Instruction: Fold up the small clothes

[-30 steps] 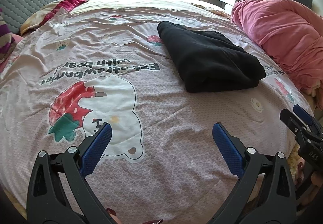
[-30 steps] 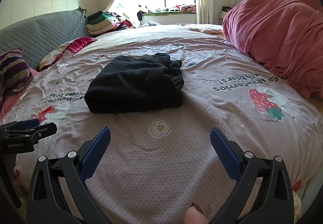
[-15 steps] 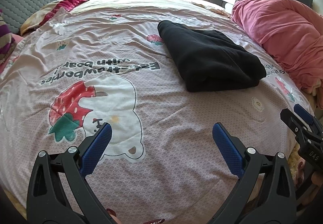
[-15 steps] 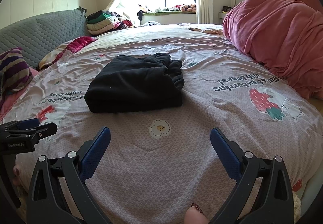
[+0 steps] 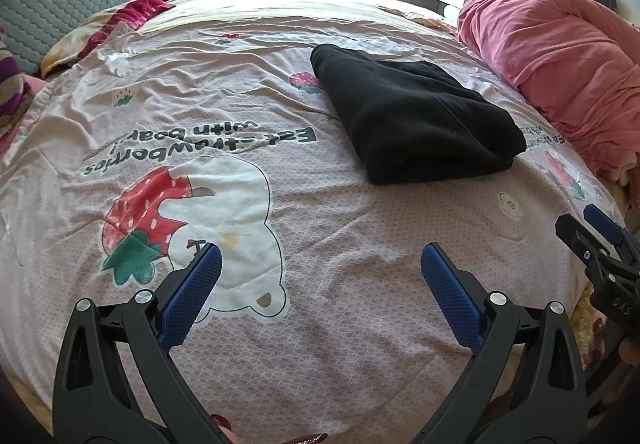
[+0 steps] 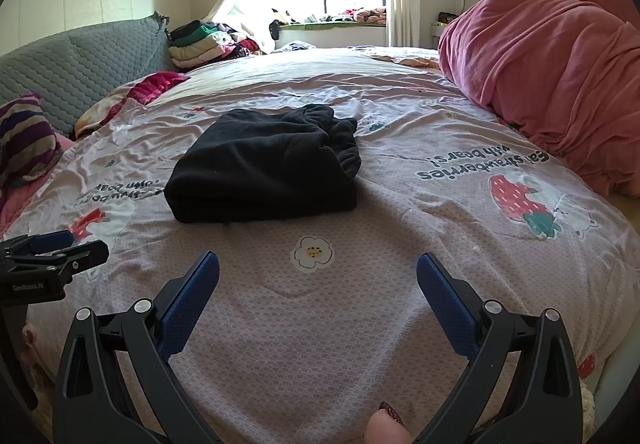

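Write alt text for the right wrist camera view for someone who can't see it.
A folded black garment lies on a pink strawberry-print bedspread, beyond the open, empty right gripper. The left gripper shows at the left edge, a heaped red duvet at the right.

bare bedspread [image 6: 320, 324] ahead, pink duvet [image 6: 552, 56] rightward

Folded garment [image 6: 264, 168] on bed [image 6: 320, 324] middle; duvet heap [image 6: 560, 84] along right edge; clothes pile [image 6: 200, 44] at far-left corner; pillows [image 6: 24, 140] along left edge.
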Tool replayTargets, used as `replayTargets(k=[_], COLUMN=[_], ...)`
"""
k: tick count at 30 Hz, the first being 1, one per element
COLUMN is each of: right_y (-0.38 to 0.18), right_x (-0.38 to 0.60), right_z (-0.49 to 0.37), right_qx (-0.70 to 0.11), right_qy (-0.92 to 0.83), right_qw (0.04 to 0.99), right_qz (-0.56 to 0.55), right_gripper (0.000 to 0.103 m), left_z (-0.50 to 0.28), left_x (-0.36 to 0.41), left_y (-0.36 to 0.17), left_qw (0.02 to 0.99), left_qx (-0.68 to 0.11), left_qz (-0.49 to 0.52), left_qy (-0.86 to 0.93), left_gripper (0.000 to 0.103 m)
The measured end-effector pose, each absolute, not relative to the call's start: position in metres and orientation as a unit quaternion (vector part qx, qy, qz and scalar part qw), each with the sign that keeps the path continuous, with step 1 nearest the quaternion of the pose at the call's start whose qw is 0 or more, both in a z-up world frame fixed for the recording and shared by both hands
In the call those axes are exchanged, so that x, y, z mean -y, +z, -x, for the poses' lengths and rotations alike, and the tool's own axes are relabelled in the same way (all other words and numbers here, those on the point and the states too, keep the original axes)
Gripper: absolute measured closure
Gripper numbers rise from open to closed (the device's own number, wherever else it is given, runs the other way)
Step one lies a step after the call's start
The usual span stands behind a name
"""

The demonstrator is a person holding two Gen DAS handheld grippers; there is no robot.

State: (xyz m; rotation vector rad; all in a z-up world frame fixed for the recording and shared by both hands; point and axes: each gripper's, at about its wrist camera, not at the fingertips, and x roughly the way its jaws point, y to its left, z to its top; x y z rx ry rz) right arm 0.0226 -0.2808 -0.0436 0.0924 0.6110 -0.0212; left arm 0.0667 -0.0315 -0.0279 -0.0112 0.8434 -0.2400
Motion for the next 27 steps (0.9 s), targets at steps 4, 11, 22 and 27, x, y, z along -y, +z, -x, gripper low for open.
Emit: replayTargets(k=[4,11,22,27], right_y=[-0.044,-0.048,-0.048,-0.076], right_x=[0.281,0.301,0.496,0.638], right_z=[-0.022,-0.011,0.067,0.138], right_qx=[-0.303,-0.303,-0.269,-0.300], right_qy=[-0.017,-0.058,-0.375,-0.552], right_qw=[0.952,0.949,0.873,0.752], right_qz=[-0.045,-0.065,-0.157,-0.201], right_gripper=[0.005,0.005,0.005,0.005], left_z=[-0.066,-0.064,-0.107,-0.141], left_x=[0.031,0.031,-0.089,-0.228], left_y=[-0.027,-0.025,-0.004,0.009], left_qw=[0.904,0.904,0.902,0.892], left_qx=[-0.411,-0.411,-0.427,-0.423], left_qz=[0.007,0.000,0.055,0.086], left_qy=[-0.118,-0.117,0.004,0.134], left_gripper=[0.009,0.009,0.009,0.009])
